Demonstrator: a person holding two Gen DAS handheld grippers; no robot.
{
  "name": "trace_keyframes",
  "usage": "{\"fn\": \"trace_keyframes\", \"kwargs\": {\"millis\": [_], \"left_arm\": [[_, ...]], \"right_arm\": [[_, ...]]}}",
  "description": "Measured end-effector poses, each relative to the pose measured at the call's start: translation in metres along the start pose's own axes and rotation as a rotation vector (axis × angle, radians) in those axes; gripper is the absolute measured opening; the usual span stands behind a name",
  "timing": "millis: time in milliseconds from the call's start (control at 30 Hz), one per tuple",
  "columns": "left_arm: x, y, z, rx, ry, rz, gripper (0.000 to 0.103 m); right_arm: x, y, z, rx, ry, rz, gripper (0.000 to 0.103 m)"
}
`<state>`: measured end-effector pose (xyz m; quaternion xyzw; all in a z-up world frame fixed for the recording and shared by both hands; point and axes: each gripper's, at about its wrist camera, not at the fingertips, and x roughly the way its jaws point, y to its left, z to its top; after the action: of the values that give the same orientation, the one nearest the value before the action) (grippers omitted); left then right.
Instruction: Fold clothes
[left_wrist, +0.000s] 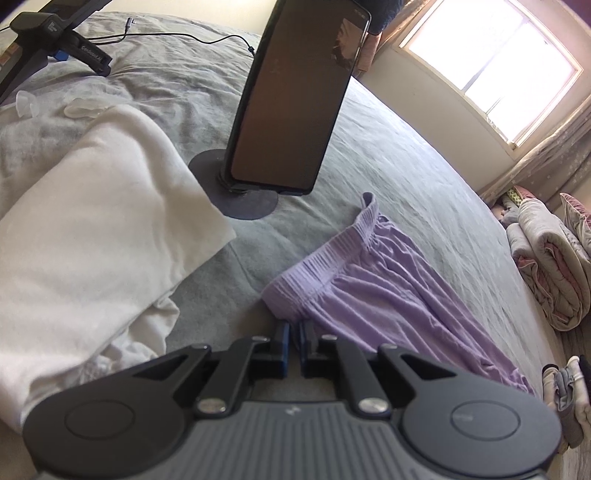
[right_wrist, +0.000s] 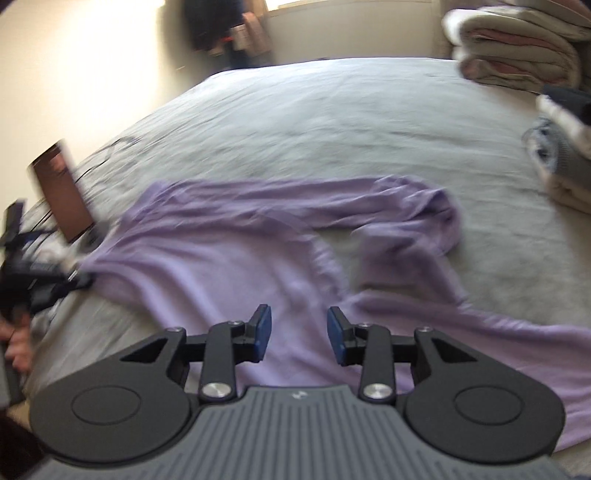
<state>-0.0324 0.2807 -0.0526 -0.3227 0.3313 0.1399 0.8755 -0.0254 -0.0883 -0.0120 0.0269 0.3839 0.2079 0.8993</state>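
On my left wrist camera, the left gripper (left_wrist: 295, 334) has its blue pads pressed nearly together, pinching the corner of the waistband of the lilac trousers (left_wrist: 373, 291). The elastic band runs up and away from the fingers, and the fabric trails off to the right across the grey bedsheet (left_wrist: 406, 155). Just left of my fingers lies a folded white garment (left_wrist: 96, 229), rumpled at its near edge. Beyond it stands a dark phone (left_wrist: 295, 96) on a round-based stand (left_wrist: 236, 184), tilted, with a black cable (left_wrist: 177, 35) snaking over the sheet behind. A bright window (left_wrist: 495, 55) sits at the far right, and rolled bedding (left_wrist: 550, 266) rests at the bed's right edge.

Over to the right wrist camera, and it's blurry. The right gripper (right_wrist: 299, 334) hovers with its jaws spread wide, nothing between the blue pads (right_wrist: 263, 334). Directly beneath and ahead of it are the lilac trousers (right_wrist: 229, 254), spread over the bedsheet (right_wrist: 332, 122), one leg stretching away and doubling back on itself at the right. Far left, I glimpse the left gripper (right_wrist: 37, 280) at the trouser edge, and a hand (right_wrist: 16, 343) below it. Stacked bedding (right_wrist: 517, 48) sits top right.
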Motion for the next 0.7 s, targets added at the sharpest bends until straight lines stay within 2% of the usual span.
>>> {"fn": "trace_keyframes", "kwargs": {"millis": [100,200,333,367,433,467,567,700], "left_arm": [[0.000,-0.002,0.000,0.011,-0.004,0.003,0.001],[-0.002,-0.004,0.000,0.027,-0.013,0.009,0.001],[-0.008,-0.008,0.001,0.080,-0.029,0.033,0.000],[-0.010,-0.008,0.001,0.094,-0.034,0.038,0.000],[-0.014,-0.009,0.004,0.117,-0.044,0.039,0.000],[-0.016,-0.009,0.005,0.126,-0.049,0.037,0.000],[-0.025,-0.009,0.009,0.172,-0.054,0.039,0.000],[-0.032,0.000,0.016,0.189,-0.019,0.033,0.000]], "right_arm": [[0.002,0.023,-0.015,-0.107,0.024,0.078,0.038],[0.010,0.043,-0.027,-0.238,0.049,0.092,0.038],[0.028,0.052,-0.036,-0.328,0.071,0.025,0.038],[0.031,0.052,-0.037,-0.338,0.067,0.011,0.034],[0.032,0.056,-0.038,-0.368,0.054,-0.015,0.018],[0.033,0.057,-0.038,-0.380,0.051,-0.029,0.002],[0.032,0.061,-0.034,-0.399,0.057,-0.070,0.000],[0.022,0.063,-0.032,-0.376,0.080,-0.051,0.000]]}}
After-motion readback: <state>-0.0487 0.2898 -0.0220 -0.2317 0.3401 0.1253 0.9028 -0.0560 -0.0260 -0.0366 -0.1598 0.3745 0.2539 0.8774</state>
